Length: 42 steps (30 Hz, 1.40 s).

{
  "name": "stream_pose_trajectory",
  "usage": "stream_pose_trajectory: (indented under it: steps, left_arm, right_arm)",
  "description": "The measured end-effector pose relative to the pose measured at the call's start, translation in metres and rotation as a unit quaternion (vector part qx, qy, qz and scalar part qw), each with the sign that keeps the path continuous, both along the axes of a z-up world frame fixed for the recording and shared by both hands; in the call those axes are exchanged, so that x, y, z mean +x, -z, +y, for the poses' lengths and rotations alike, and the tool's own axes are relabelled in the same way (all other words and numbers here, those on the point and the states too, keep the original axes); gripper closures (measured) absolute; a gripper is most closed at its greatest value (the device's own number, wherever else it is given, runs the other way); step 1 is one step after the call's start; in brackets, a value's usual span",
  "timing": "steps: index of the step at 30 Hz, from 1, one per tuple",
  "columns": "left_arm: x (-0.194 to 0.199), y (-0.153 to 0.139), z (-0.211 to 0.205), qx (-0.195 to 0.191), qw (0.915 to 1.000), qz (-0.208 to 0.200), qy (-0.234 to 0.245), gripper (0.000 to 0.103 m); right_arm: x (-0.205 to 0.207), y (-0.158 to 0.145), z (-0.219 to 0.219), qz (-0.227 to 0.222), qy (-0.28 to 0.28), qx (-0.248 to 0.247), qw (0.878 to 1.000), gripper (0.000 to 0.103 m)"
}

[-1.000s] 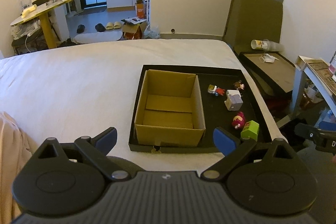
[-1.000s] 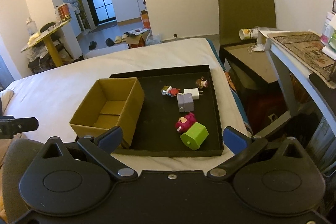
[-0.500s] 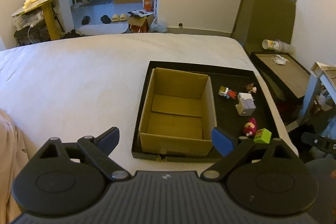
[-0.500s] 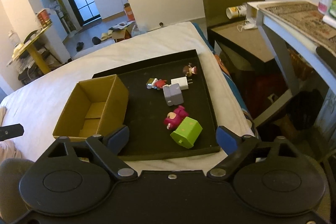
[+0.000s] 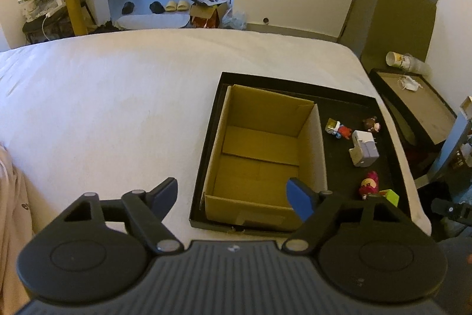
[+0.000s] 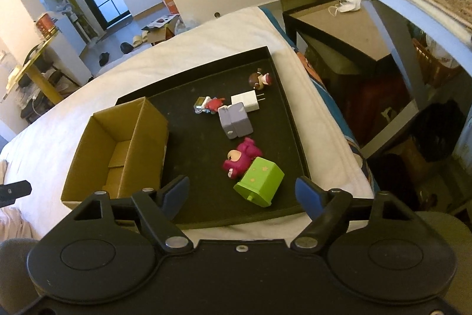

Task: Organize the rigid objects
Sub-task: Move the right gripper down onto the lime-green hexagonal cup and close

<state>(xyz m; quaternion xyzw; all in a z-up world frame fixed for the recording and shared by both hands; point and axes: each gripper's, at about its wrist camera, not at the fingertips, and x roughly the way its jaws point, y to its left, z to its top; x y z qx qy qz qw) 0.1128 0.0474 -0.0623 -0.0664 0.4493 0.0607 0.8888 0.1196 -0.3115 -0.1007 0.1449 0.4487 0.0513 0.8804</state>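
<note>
Tongs first: the left gripper (image 5: 233, 198) and right gripper (image 6: 242, 194) both hold nothing, blue-padded jaws apart, having just been narrowing. Left tongs hang over the near rim of an open cardboard box (image 5: 262, 155); right tongs hang over the near edge of a black tray (image 6: 290, 120) on a white bed (image 5: 118, 108). The box fills the tray's left side. Along the right side lie a green cube toy (image 6: 259, 182) touching a pink bear figure (image 6: 240, 157), a grey block (image 6: 236, 121), a white plug charger (image 6: 246, 102), a red figure (image 6: 209, 105) and a brown-haired figure (image 6: 259, 79). No writing on them is legible. From the left view, the cube is partly hidden.
</note>
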Motion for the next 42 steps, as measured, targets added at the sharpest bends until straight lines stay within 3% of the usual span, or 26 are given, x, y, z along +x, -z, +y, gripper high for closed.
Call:
stream_pose_trajectory:
  steps: [11,25,30,39,42]
  left_arm:
    - [0.024,0.021,0.014,-0.005,0.9992,0.038,-0.016,0.039]
    - [0.056,0.044,0.035,-0.018,0.9949,0.089,-0.042,0.050]
    - [0.069,0.055,0.038,-0.026,0.9920,0.114,-0.048,0.059]
    - [0.089,0.074,0.041,-0.033,0.9886,0.138,-0.050,0.063]
    - [0.095,0.078,0.044,-0.040,0.9881,0.139,-0.053,0.065]
  right_arm:
    - [0.020,0.026,-0.012,0.035,0.033,0.044,0.998,0.036]
    - [0.047,0.056,-0.018,0.081,0.058,0.078,0.992,0.042]
    - [0.058,0.067,-0.020,0.098,0.070,0.101,0.988,0.045]
    - [0.074,0.086,-0.023,0.130,0.089,0.110,0.981,0.048]
    - [0.079,0.096,-0.024,0.146,0.094,0.121,0.977,0.054]
